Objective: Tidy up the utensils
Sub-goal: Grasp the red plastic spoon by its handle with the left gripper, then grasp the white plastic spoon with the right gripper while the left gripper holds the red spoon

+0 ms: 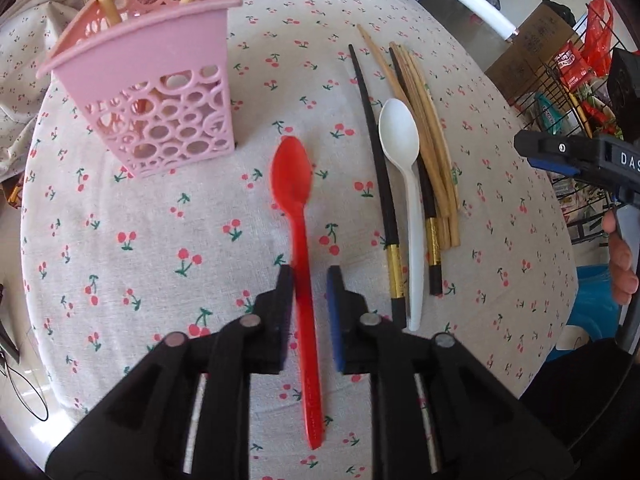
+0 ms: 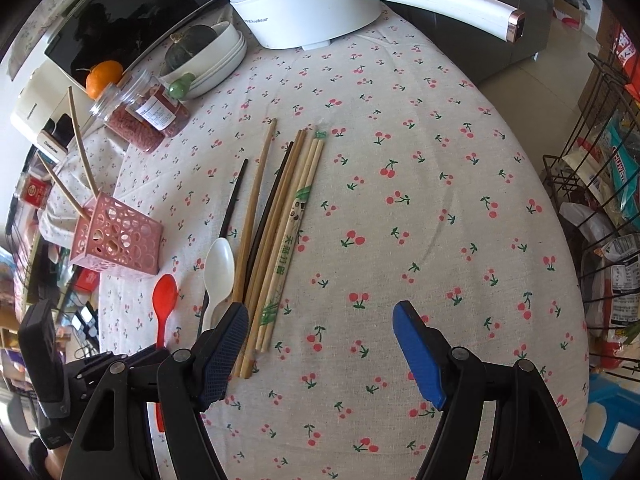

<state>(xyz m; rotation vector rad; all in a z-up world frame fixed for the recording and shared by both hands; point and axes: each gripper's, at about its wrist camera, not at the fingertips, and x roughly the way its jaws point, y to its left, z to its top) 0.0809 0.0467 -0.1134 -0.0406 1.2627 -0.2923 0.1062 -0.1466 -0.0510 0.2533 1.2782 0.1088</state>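
A red plastic spoon lies on the cherry-print tablecloth. My left gripper is open with its jaws on either side of the spoon's handle, the left pad touching it. A white spoon, two black chopsticks and several wooden chopsticks lie to the right. A pink perforated holder with two wooden chopsticks in it stands at the far left. My right gripper is open and empty above the cloth, right of the chopsticks; the holder and red spoon are to its left.
A white electric pot with a long handle stands at the table's far edge. Stacked white bowls, a jar of red grains and an orange sit far left. A wire rack with snack packets stands to the right.
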